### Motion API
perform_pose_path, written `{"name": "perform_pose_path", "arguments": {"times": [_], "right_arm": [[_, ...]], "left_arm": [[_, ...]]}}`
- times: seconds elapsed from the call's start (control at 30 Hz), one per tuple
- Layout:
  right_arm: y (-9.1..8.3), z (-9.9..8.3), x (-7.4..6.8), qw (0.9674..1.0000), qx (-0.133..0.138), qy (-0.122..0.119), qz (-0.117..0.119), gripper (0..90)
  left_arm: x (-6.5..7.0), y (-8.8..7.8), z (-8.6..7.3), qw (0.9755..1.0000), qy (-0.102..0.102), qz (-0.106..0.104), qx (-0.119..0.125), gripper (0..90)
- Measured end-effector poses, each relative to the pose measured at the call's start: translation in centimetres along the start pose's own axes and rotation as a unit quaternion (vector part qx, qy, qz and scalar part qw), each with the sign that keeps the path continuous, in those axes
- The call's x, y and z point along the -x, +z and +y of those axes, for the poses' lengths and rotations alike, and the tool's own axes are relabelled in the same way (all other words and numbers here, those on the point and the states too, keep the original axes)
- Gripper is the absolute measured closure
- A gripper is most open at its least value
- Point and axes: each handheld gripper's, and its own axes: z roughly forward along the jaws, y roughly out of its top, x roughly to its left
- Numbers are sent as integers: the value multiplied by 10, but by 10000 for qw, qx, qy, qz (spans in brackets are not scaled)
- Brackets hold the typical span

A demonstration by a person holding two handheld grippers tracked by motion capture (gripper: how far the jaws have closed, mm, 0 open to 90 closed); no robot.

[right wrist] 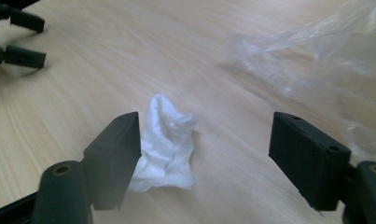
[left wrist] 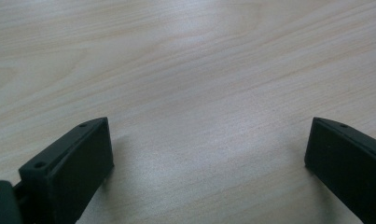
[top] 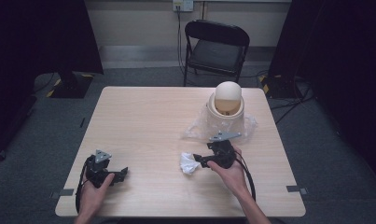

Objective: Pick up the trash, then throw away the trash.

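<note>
Both grippers sitting wide-jawed; right gripper (right wrist: 204, 158) is bracketing the crumpled tissue (right wrist: 167, 144) beside its left jaw, ungrasped; left gripper (left wrist: 209, 163) is idling over bare table (left wrist: 185, 70); bin (top: 226, 106) apparently awaiting.

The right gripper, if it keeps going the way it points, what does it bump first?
Most likely the crumpled tissue: it lies on the table just ahead of the open right gripper, beside one jaw. Exact depth is hard to judge.
</note>
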Motion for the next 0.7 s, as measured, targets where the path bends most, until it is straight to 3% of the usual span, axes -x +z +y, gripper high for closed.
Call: {"name": "perform_pose_path", "arguments": {"times": [0.23, 0.43, 0.53, 0.7], "right_arm": [[11, -1, -10, 9997, -42, -105, 215, 385], [32, -5, -24, 9982, -200, -365, 427, 522], [35, -6, -26, 9980, -162, -394, 472, 513], [38, -9, -33, 9962, -214, -570, 619, 387]], "left_arm": [[0, 0, 0, 10000, -4, -3, -3, 3], [0, 0, 0, 10000, 4, -33, -8, 0], [0, 0, 0, 10000, 6, -33, -10, 0], [0, 0, 0, 10000, 10, -32, -9, 0]]}}
